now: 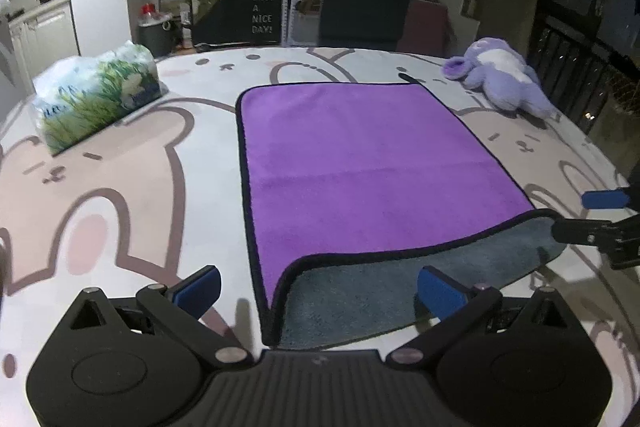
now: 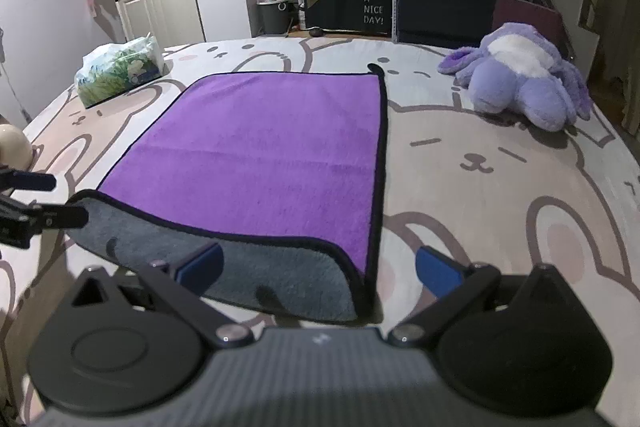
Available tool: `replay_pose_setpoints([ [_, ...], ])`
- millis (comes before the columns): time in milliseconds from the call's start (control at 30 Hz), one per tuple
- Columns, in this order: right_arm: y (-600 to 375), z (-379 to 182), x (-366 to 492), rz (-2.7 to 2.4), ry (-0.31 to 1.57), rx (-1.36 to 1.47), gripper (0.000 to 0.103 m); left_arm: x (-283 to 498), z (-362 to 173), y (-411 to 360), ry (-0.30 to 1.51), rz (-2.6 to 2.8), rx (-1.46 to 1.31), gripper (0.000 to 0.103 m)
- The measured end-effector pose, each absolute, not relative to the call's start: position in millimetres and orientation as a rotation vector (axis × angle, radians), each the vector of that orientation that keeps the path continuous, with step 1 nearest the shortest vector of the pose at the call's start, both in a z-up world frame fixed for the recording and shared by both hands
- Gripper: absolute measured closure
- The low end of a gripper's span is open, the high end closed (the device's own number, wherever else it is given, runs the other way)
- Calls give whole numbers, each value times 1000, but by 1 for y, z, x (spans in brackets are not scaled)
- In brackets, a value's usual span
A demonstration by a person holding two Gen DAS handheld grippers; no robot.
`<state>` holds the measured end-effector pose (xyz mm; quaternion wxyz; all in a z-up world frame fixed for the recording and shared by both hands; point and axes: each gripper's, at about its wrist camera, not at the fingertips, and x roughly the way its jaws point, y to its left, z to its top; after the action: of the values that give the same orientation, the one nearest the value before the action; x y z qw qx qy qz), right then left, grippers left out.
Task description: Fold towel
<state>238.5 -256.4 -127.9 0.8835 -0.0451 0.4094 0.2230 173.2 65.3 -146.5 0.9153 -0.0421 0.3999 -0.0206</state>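
Left wrist view, left to right: tissue pack upper left on the bedsheet, well apart from the towel. Towel sits centre frame, purple side up, black trim. Its near edge is turned over, grey underside showing along the bottom. Left gripper at bottom centre, jaws spread wide, nothing between them; the folded-over near-left towel corner lies in the gap. Right gripper comes in at the right edge, fingers parted, lower finger at the towel's near-right corner; contact unclear. Plush toy upper right, near the towel's far-right corner, not touching.

Right wrist view: tissue pack upper left, towel centre, plush toy upper right, off the towel. Left gripper at the left edge by the flipped grey corner. Right gripper bottom centre, wide open, empty, straddling the near-right corner. Nothing lies on the purple surface.
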Motion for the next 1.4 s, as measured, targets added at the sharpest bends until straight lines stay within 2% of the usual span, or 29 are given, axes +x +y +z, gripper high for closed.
replay_pose_setpoints([
  [100, -256, -131, 245, 458, 860, -101, 3, 175, -149, 71, 836, -53, -111, 2],
  [167, -257, -132, 248, 475, 868, -91, 16, 177, -150, 75, 848, -54, -124, 6],
  [567, -259, -142, 259, 524, 949, -77, 52, 186, -159, 88, 940, -75, -197, 42],
  [933, -257, -148, 260, 512, 997, -148, 69, 186, -159, 89, 966, -89, -211, 74],
  [1167, -253, -148, 256, 529, 995, -203, 89, 187, -161, 91, 992, -68, -208, 83],
  [1300, -253, -148, 255, 533, 989, -221, 92, 187, -160, 88, 1003, -59, -179, 85],
  [1400, -253, -148, 255, 535, 989, -224, 94, 187, -160, 87, 1012, -59, -163, 92],
])
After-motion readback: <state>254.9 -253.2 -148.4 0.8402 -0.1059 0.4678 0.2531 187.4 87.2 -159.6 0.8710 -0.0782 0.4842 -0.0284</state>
